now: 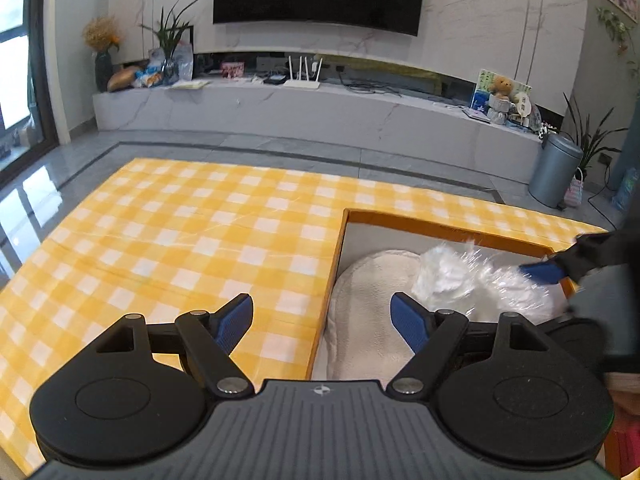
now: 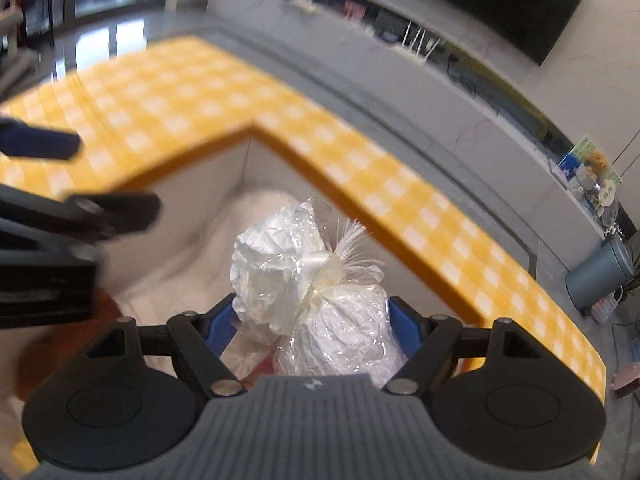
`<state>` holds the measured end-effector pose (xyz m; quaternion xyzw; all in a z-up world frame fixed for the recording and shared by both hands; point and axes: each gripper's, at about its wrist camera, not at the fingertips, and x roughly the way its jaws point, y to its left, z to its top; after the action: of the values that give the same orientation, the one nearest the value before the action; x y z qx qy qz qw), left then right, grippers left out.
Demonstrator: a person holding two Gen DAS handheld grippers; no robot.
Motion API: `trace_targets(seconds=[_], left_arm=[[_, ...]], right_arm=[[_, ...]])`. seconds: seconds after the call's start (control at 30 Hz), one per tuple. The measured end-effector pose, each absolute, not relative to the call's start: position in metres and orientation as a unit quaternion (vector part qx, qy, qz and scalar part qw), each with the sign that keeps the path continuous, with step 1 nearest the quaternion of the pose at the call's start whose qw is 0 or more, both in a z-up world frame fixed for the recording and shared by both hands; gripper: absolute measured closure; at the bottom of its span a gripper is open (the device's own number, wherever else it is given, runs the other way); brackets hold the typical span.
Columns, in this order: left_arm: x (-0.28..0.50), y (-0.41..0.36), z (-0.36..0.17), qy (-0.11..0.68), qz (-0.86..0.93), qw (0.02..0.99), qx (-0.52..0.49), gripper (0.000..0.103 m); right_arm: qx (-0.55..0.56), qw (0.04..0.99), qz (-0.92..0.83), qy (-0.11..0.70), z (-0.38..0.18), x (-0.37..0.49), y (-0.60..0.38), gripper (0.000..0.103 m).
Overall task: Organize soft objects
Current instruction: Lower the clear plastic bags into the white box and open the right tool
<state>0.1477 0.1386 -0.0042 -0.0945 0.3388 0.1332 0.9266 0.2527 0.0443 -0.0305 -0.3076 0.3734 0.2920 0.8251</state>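
Observation:
An orange box (image 1: pixel 440 229) with a grey inside stands on the yellow checked table. A cream fleecy cloth (image 1: pixel 368 280) lies in it. My left gripper (image 1: pixel 322 322) is open and holds nothing; it straddles the box's left wall, with one pad over the cloth. In the right wrist view my right gripper (image 2: pixel 312 326) is shut on a white bundle (image 2: pixel 320 280) wrapped in clear film and tied with a ribbon. It hangs over the box (image 2: pixel 192 160) and the cloth (image 2: pixel 256 204). The left wrist view shows the bundle (image 1: pixel 460 276) with a blue finger (image 1: pixel 542 273) on it.
The checked tablecloth (image 1: pixel 180 232) spreads left of and behind the box. Past the table's far edge come a grey tiled floor, a long marble console (image 1: pixel 320 112) under a dark screen, and a grey bin (image 1: pixel 554 172). The left gripper (image 2: pixel 60 184) shows blurred at the left of the right wrist view.

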Motion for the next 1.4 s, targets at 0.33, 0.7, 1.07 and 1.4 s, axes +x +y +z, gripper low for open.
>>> trace_targets(seconds=[0.33, 0.7, 1.07, 1.4], left_arm=[[0.153, 0.141, -0.014, 0.362, 0.133, 0.918, -0.091, 0.011], [0.147, 0.131, -0.006, 0.351, 0.12, 0.926, -0.074, 0.011], [0.132, 0.133, 0.021, 0.294, 0.101, 0.945, -0.106, 0.011], [0.125, 0.118, 0.04, 0.246, 0.078, 0.96, -0.105, 0.011]], right_arm=[[-0.334, 0.787, 0.245, 0.456, -0.072, 0.299, 0.055, 0.026], [-0.361, 0.796, 0.216, 0.435, -0.069, 0.303, 0.066, 0.003], [-0.232, 0.857, 0.209, 0.41, 0.016, 0.288, 0.031, 0.002], [-0.169, 0.926, 0.134, 0.309, 0.088, 0.253, -0.043, 0.002]])
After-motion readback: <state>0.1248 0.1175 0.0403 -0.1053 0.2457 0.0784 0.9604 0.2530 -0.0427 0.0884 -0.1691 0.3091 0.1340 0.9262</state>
